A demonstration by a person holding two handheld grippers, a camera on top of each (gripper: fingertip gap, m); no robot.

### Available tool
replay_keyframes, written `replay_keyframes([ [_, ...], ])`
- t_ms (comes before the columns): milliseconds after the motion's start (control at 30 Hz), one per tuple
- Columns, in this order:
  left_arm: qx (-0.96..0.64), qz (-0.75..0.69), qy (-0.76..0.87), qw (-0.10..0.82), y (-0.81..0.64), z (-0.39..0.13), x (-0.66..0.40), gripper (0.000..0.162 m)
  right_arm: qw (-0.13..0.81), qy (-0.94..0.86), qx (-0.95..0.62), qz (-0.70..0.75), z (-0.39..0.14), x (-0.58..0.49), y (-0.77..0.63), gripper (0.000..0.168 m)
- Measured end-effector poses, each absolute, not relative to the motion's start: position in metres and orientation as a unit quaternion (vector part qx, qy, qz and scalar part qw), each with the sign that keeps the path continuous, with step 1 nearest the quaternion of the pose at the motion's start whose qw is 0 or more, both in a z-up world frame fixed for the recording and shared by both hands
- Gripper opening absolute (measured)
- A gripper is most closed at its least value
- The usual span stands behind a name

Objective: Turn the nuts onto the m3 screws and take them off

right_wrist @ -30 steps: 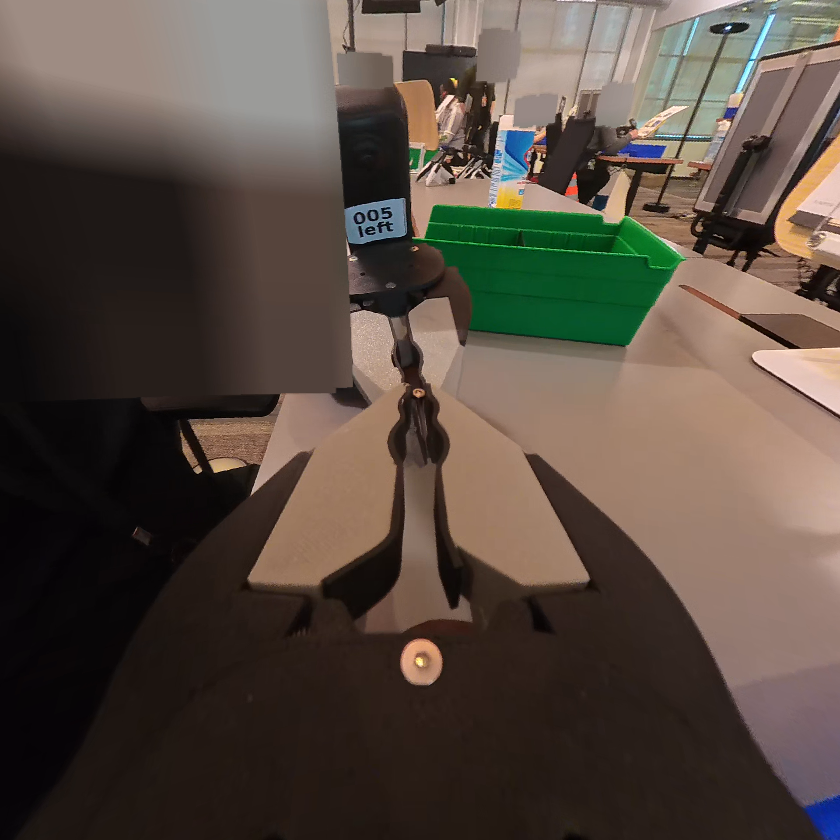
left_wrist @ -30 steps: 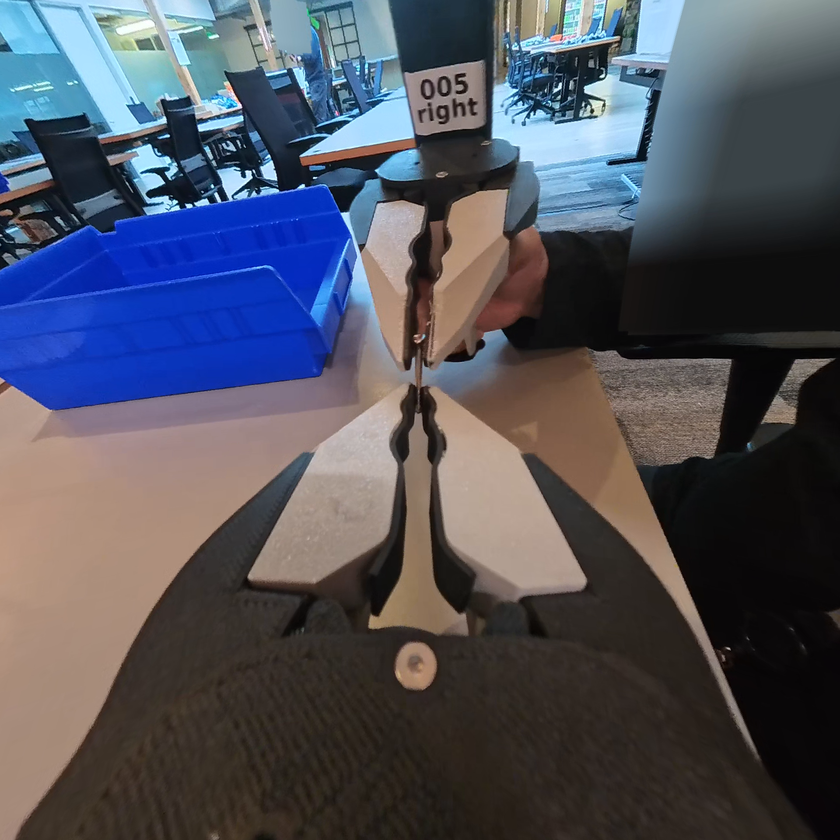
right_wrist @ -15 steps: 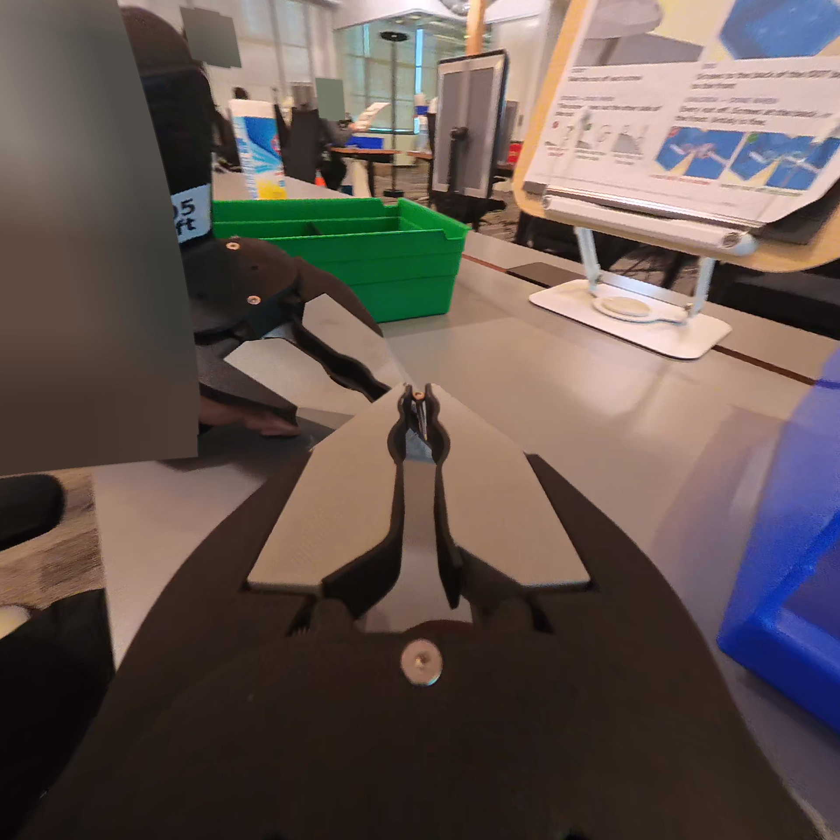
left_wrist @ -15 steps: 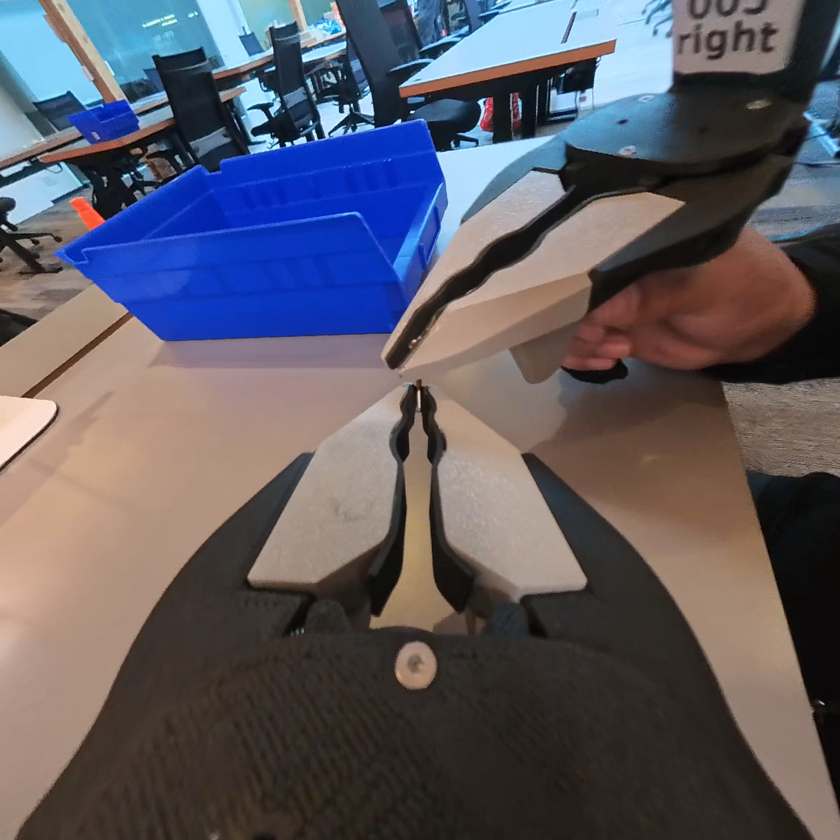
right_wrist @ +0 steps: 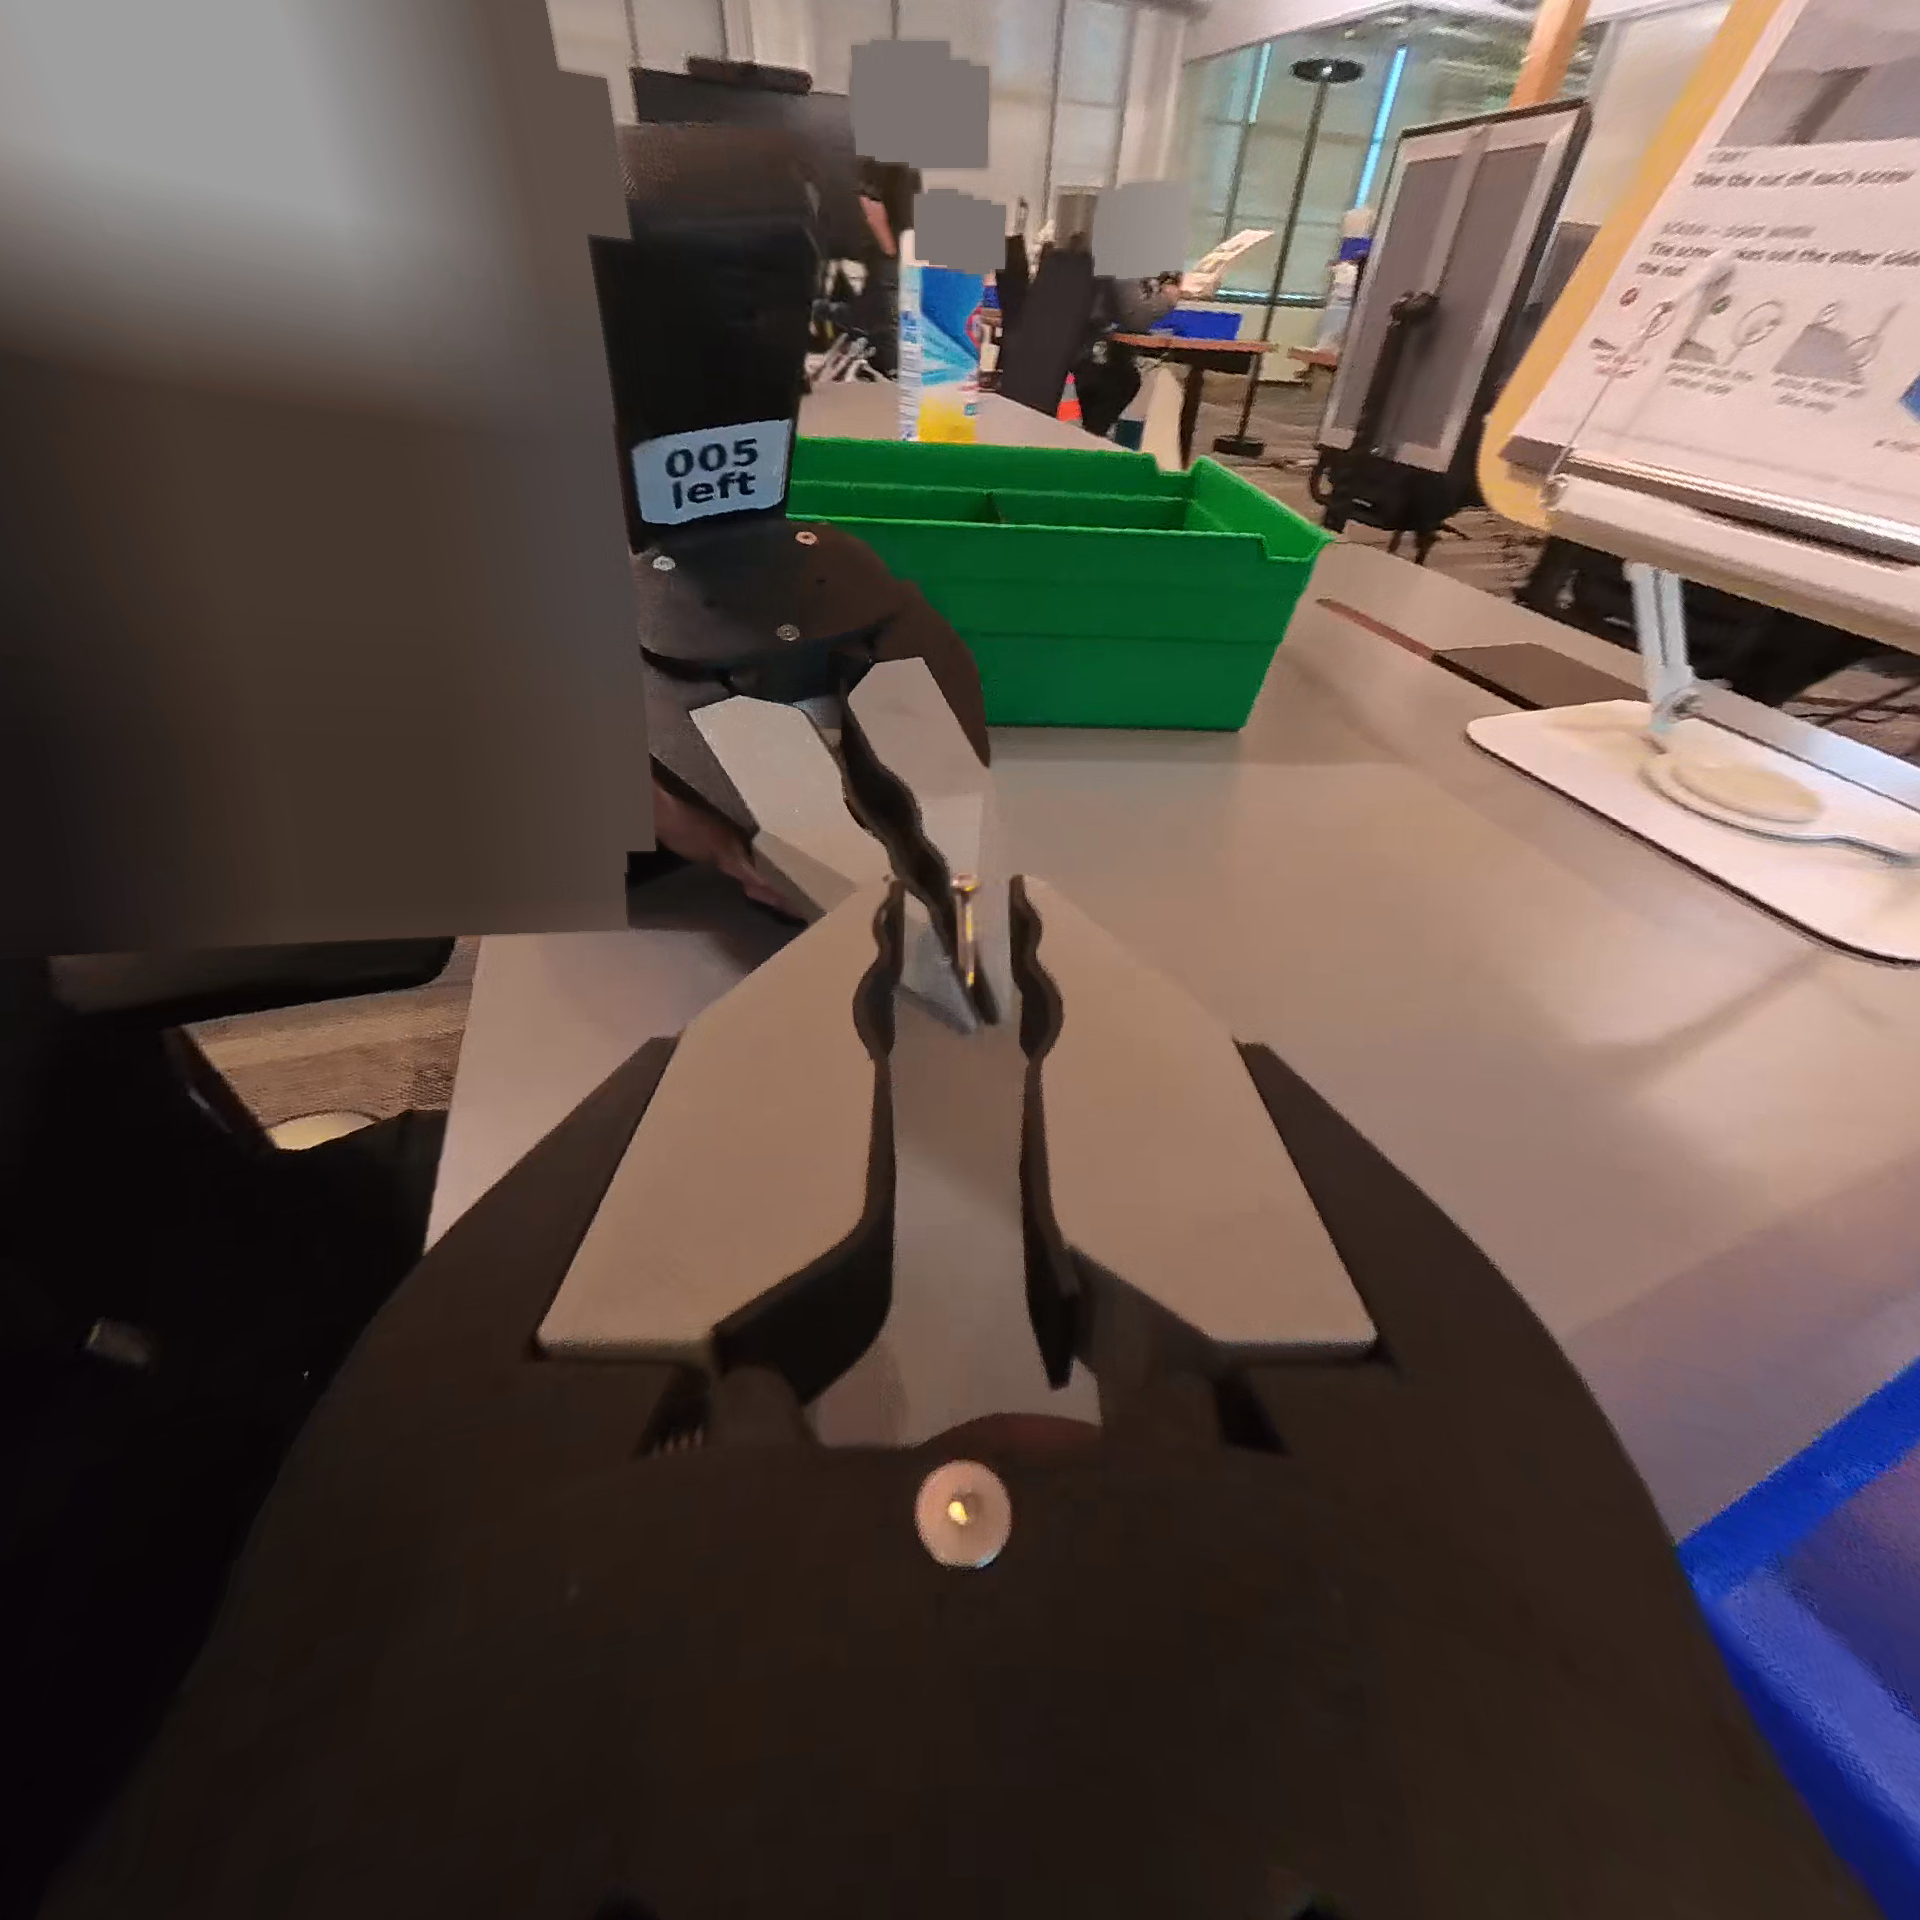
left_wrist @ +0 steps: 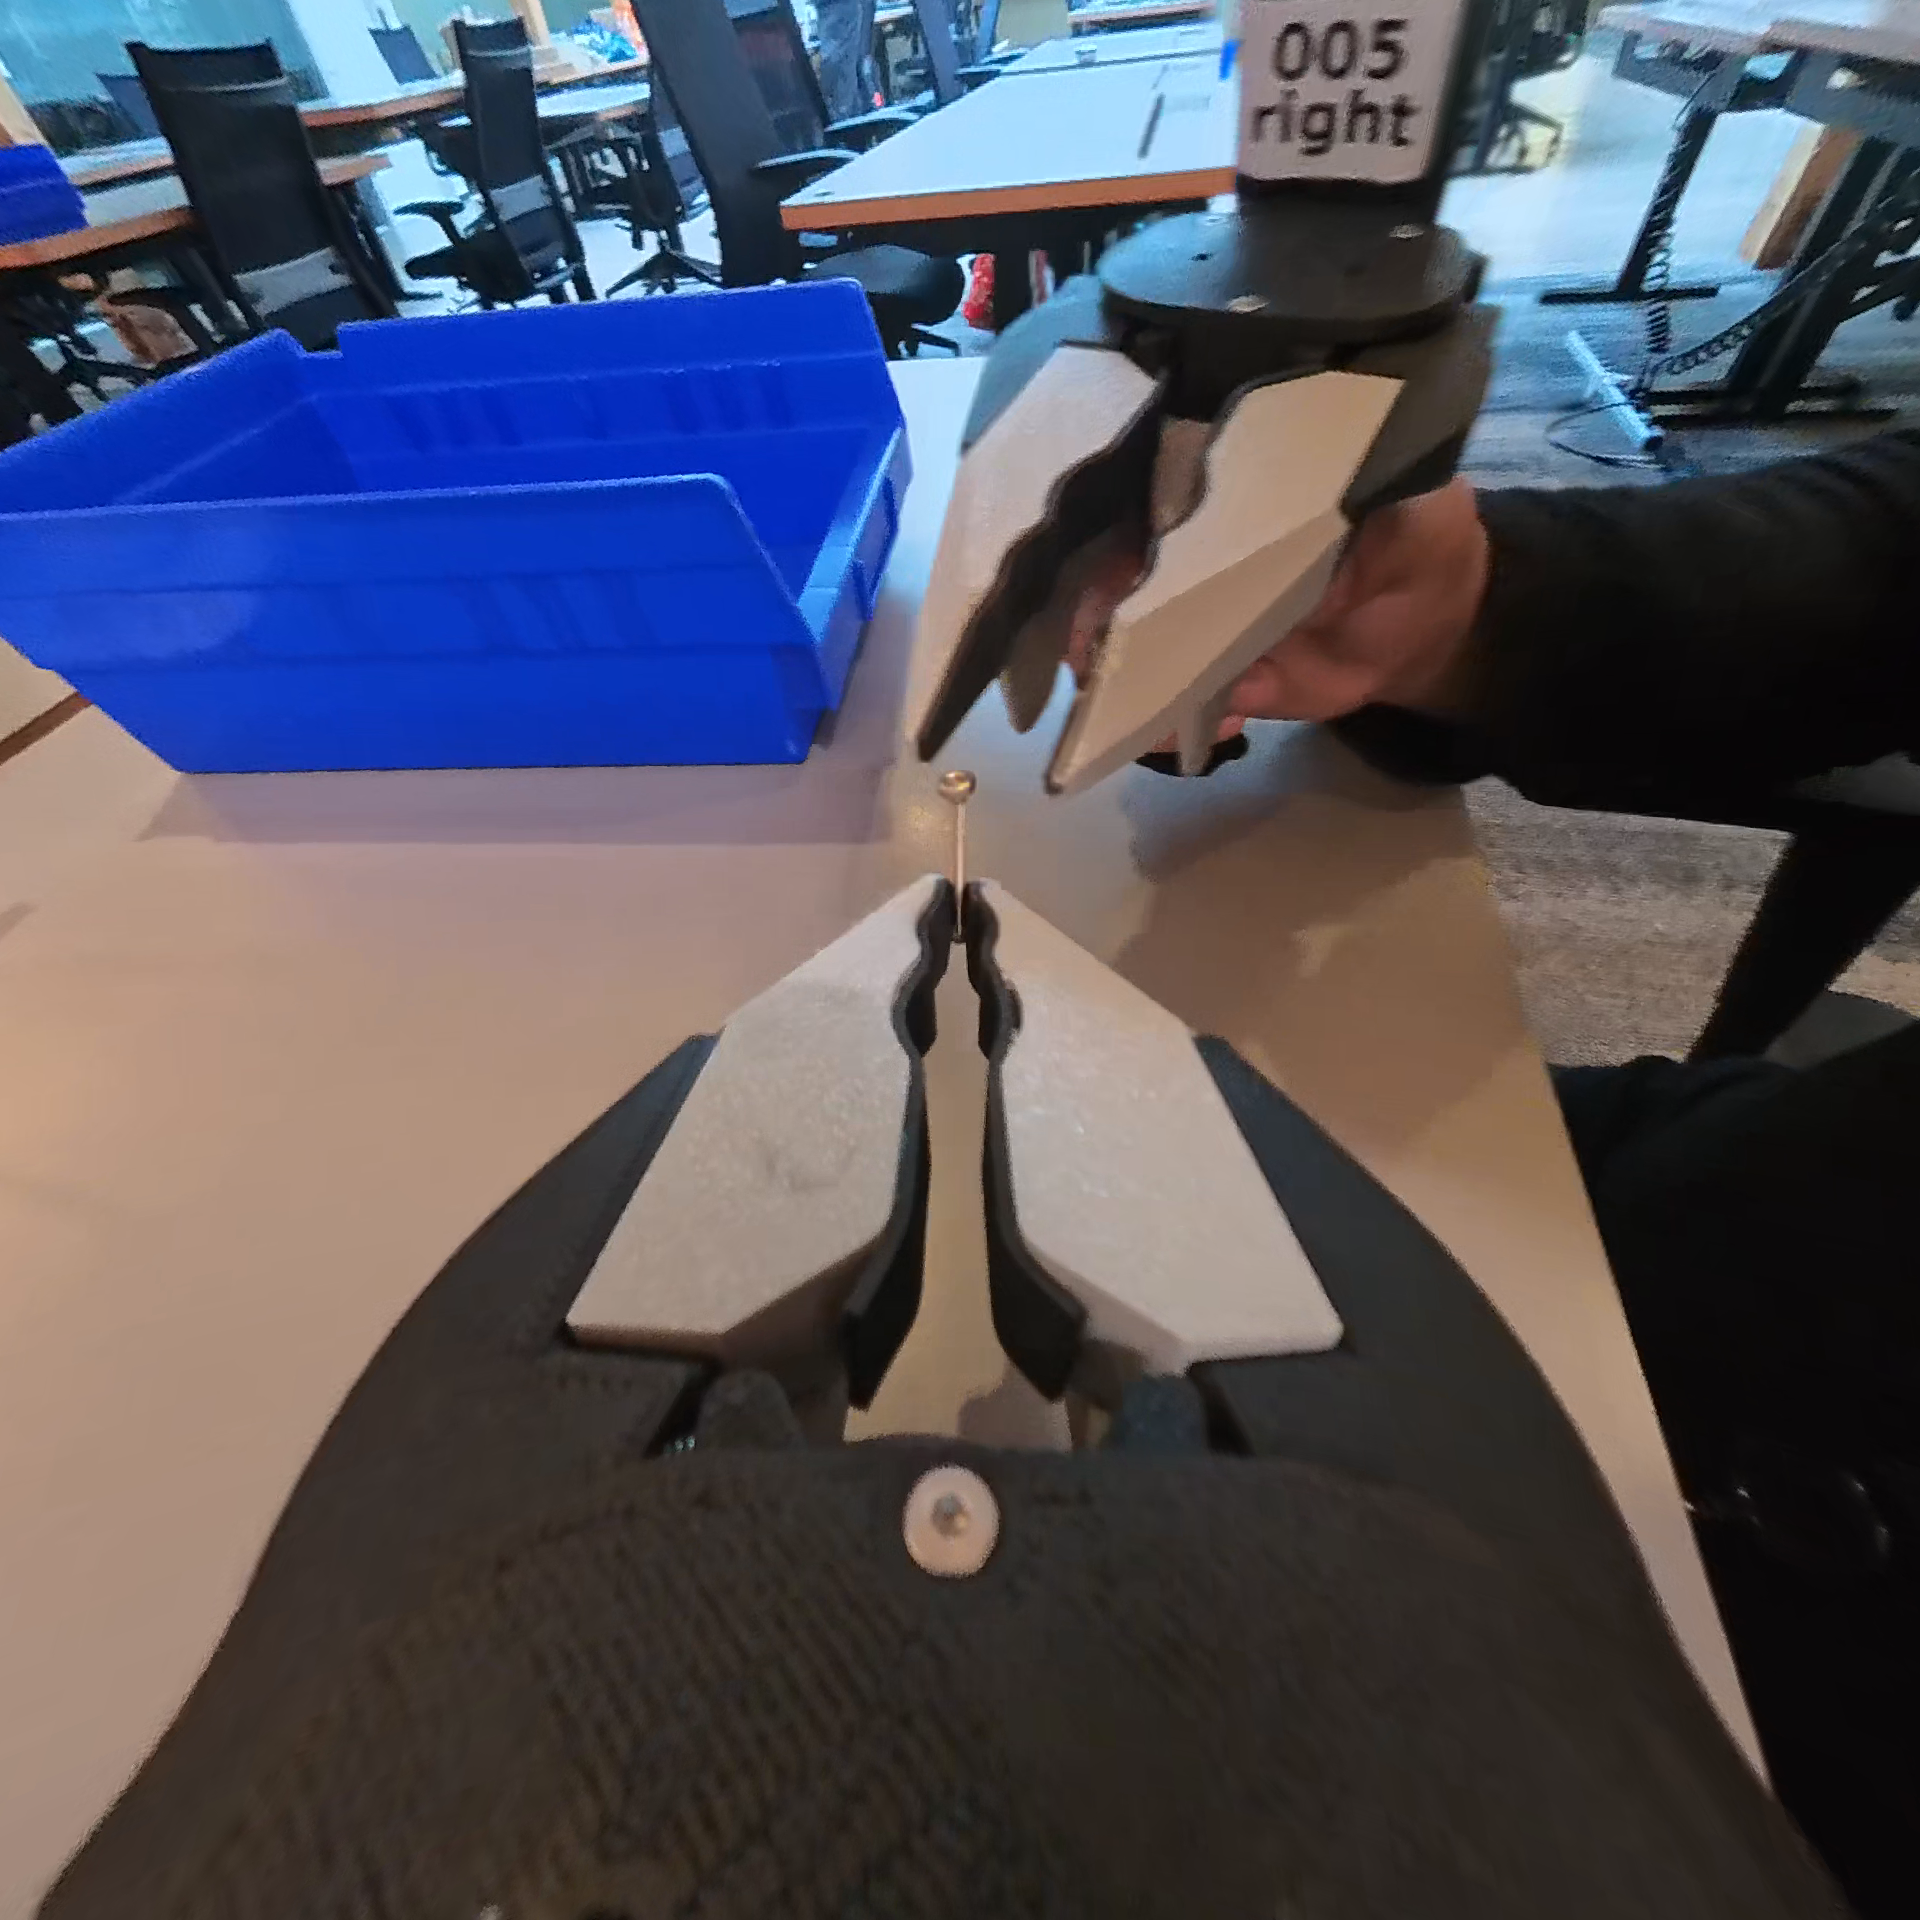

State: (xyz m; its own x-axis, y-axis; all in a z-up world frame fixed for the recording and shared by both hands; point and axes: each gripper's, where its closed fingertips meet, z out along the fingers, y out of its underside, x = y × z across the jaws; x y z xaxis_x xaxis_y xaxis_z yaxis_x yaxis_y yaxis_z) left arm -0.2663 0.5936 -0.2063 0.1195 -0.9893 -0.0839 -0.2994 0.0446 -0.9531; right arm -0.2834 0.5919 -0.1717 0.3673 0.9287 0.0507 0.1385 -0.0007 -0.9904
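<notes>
My left gripper is shut on the lower end of a thin silver M3 screw. The screw sticks out past the fingertips and has a small round end at its far tip; I cannot tell if that is the head or a nut. My right gripper is open, its tips just beyond that end and to either side, not touching it. In the right wrist view my right gripper stands open with the screw and the left gripper's tip between its fingers. A hand holds each gripper.
A blue bin stands on the grey table at the left; its corner shows in the right wrist view. A green bin is behind the left gripper. An instruction sheet on a white stand is at the right. The table edge runs close by. My left and right fingertips are right by each other.
My right gripper was shut on the screw's far end; it has opened and let go. My left gripper has stayed shut on the screw.
</notes>
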Motion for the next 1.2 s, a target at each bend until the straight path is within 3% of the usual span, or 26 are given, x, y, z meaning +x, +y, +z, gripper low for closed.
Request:
replay_keyframes([
  [300,-0.549,-0.389,0.575,0.465,0.577,-0.202,-0.262,0.000,0.506,-0.501,-0.572,0.408,-0.172,-0.301,0.577,0.008],
  [867,-0.557,-0.378,0.568,0.473,0.582,-0.203,-0.264,0.000,0.532,-0.485,-0.584,0.374,-0.173,-0.293,0.582,0.002],
  [1200,-0.582,-0.355,0.551,0.482,0.597,-0.205,-0.268,0.000,0.557,-0.451,-0.616,0.328,-0.173,-0.282,0.595,0.007],
])
